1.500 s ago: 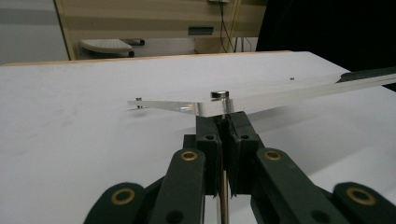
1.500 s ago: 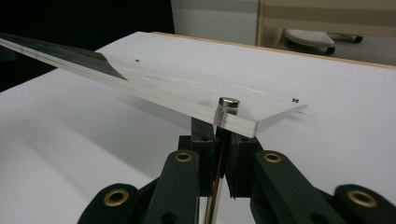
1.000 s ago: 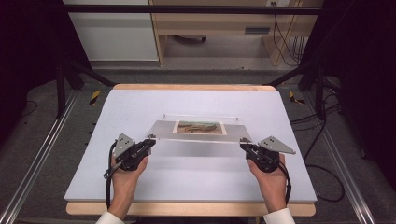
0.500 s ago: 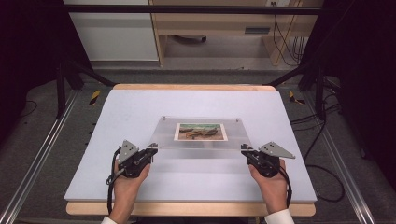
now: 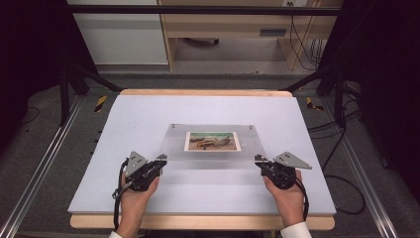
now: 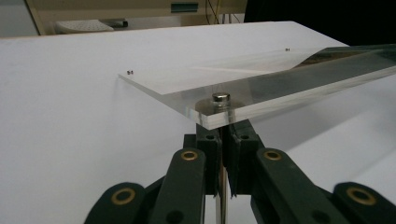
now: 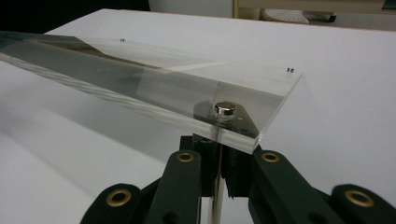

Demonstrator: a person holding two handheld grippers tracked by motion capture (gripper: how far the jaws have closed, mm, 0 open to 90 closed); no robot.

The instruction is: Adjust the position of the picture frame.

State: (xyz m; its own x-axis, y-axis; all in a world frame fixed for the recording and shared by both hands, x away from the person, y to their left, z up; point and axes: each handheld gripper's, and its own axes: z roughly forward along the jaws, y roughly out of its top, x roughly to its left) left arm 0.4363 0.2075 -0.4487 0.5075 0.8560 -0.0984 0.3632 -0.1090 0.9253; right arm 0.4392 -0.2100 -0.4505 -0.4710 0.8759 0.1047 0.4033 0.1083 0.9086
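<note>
The clear acrylic panel (image 5: 213,146) is held above the white table (image 5: 148,114), its near corners clamped by the left gripper (image 5: 161,159) and right gripper (image 5: 258,160) — no legible writing on the photo (image 5: 212,141) beneath.

A white worktop (image 5: 148,114) on a wooden board is sitting over grey carpeted floor (image 5: 44,163), with metal rails (image 5: 34,183) running along both sides. Beyond its far edge a pale wooden desk (image 5: 223,25) and a white cabinet (image 5: 119,34) are standing, cables (image 5: 302,39) hanging at the right, while black curtains are darkening both sides.
</note>
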